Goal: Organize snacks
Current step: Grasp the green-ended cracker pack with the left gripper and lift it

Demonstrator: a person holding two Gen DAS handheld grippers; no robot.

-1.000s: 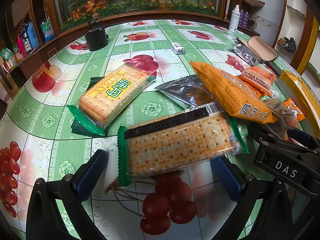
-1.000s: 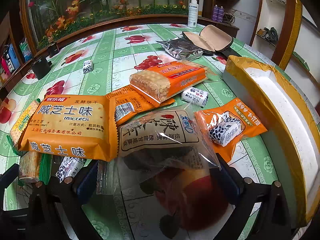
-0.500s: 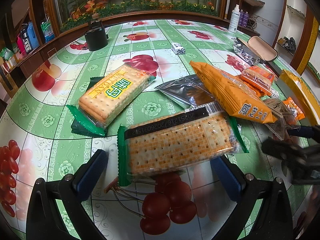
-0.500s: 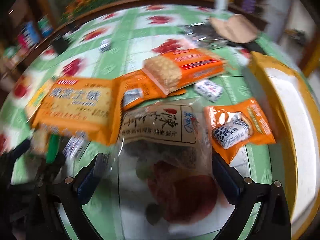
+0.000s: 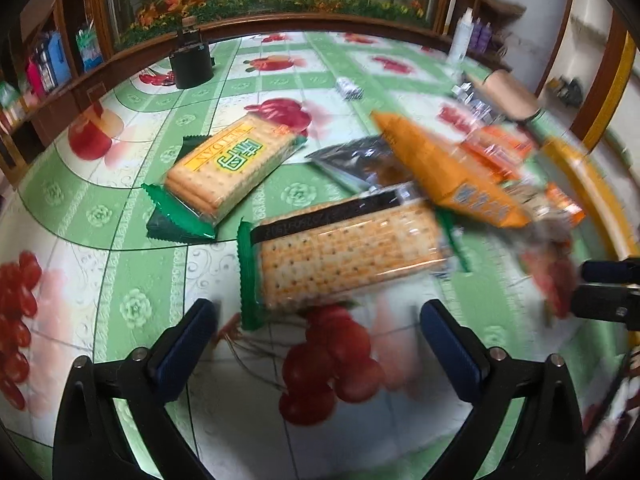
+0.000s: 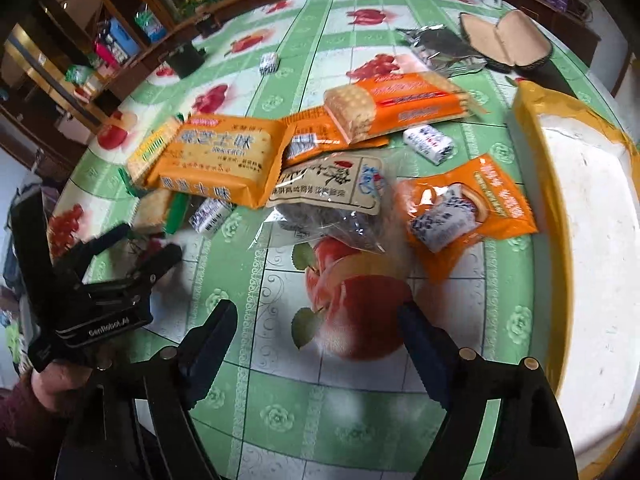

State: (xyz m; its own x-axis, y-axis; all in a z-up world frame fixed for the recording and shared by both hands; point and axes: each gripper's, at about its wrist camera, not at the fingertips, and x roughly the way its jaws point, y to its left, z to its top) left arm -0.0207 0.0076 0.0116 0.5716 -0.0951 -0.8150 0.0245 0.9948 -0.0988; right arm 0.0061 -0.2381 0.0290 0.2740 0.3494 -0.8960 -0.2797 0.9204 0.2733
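Snack packs lie scattered on a green fruit-print tablecloth (image 6: 360, 400). My left gripper (image 5: 318, 328) is open and its jaws are closing. A green-ended cracker pack (image 5: 348, 252) lies just ahead of its fingertips, untouched. Beyond it are a second cracker pack (image 5: 228, 168) and an orange biscuit pack (image 5: 452, 176). My right gripper (image 6: 318, 320) is open and closing too, with only tablecloth between its pads. A clear bag of dark snacks (image 6: 328, 200) lies ahead of it. A small orange pouch (image 6: 464, 208) lies to the right of that bag. The left gripper (image 6: 148, 244) shows at the left of the right wrist view.
A white box edged with yellow tape (image 6: 592, 200) stands at the right. Behind are an orange sandwich-cracker pack (image 6: 396, 104), small white wrapped sweets (image 6: 428, 144), a silver foil bag (image 6: 440, 48) and an open glasses case (image 6: 504, 40). A black cup (image 5: 190, 64) stands far left by the wooden rim.
My right gripper has pulled back and turned, so the clear bag now lies ahead of its fingers rather than between them. Both pairs of jaws stand slightly narrower. The left gripper has hardly moved.
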